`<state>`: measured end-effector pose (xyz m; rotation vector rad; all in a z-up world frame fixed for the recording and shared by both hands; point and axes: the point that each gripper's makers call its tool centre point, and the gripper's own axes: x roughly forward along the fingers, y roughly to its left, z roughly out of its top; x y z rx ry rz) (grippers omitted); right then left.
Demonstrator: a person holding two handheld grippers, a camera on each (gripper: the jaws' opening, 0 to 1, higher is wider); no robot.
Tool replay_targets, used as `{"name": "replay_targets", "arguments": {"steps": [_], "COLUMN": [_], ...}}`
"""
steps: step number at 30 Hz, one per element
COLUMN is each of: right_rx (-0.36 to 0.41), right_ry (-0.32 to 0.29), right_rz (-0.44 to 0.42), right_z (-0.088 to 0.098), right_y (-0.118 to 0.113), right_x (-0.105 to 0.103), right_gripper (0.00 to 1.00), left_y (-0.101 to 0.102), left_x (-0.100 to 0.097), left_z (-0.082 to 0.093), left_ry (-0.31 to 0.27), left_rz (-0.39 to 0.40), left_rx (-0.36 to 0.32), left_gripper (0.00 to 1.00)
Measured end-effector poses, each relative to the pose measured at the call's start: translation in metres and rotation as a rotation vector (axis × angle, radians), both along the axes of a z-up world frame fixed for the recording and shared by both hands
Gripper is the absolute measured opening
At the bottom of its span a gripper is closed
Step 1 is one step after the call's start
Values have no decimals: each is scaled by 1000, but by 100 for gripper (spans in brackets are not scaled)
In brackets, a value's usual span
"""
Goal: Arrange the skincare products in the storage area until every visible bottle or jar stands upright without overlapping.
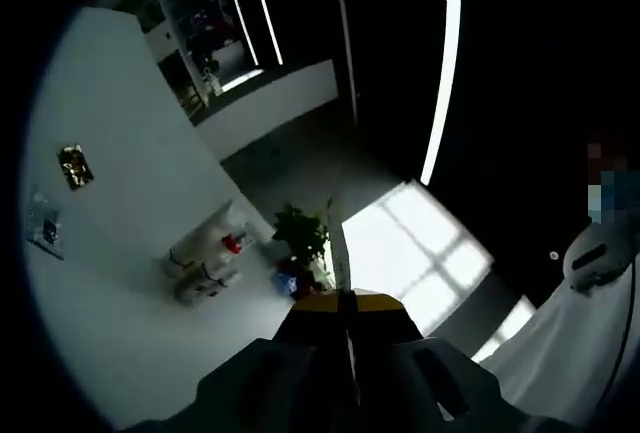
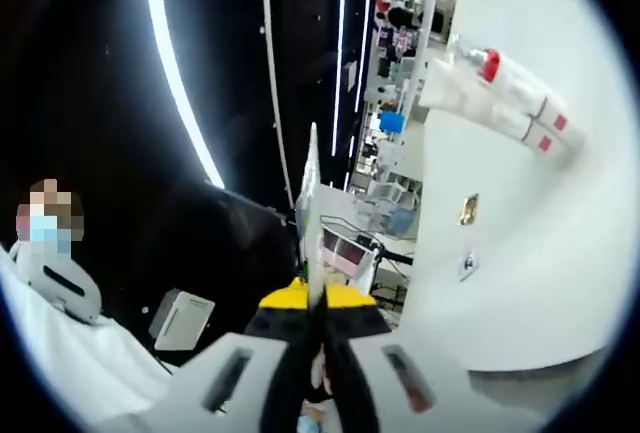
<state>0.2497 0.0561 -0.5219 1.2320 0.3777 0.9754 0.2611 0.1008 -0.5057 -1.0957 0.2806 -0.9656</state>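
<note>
Left gripper view: The left hand-held gripper rises from the bottom edge with its yellow-tipped jaws pressed together and nothing visible between them. Beyond it lies the white desk. A group of skincare tubes, white with one red cap, lies on its side on the desk, the tubes touching or overlapping one another. A small gold-coloured item and a pale sachet lie flat, well apart from the tubes. A potted plant stands just beside the tubes, near the desk edge. No tray, box or other container can be made out, so nothing can be said of contents.

Right gripper view: The right hand-held gripper has its jaws closed, with a thin, pale, flat piece standing up from between the tips. The piece appears to be clamped; what it is cannot be told. The desk fills the right side. The skincare tubes lie on it, well apart from this gripper, with the gold-coloured item nearer.

Risks, judged from this moment:
- Both grippers stand well away from the tubes, so the arranging is not yet in hand.
- The tubes lie bunched. Gripping one may drag or roll its neighbours.
- The plant sits close by and could be knocked during the approach.
- A tube stood on its narrow cap may topple.
</note>
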Motion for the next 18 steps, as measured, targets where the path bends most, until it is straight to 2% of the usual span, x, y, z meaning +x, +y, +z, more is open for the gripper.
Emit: {"name": "replay_targets", "arguments": {"steps": [7,13,18], "right_rx": [23,23,-40], "right_ry": [-1,15,17], "right_rz": [1,-14,-35], "right_z": [4,1,-6], "right_y": [0,1,1], "right_x": [0,5,13], "right_gripper": [1,1,1], "left_y": [0,-11,-20], "left_x": [2,-5,-13], "left_z": [-3,-19,-30], "left_ry": [12,31,44], "left_rz": [12,-39,-65], "left_rx": [10,82,118], "left_gripper": [1,7,9]}}
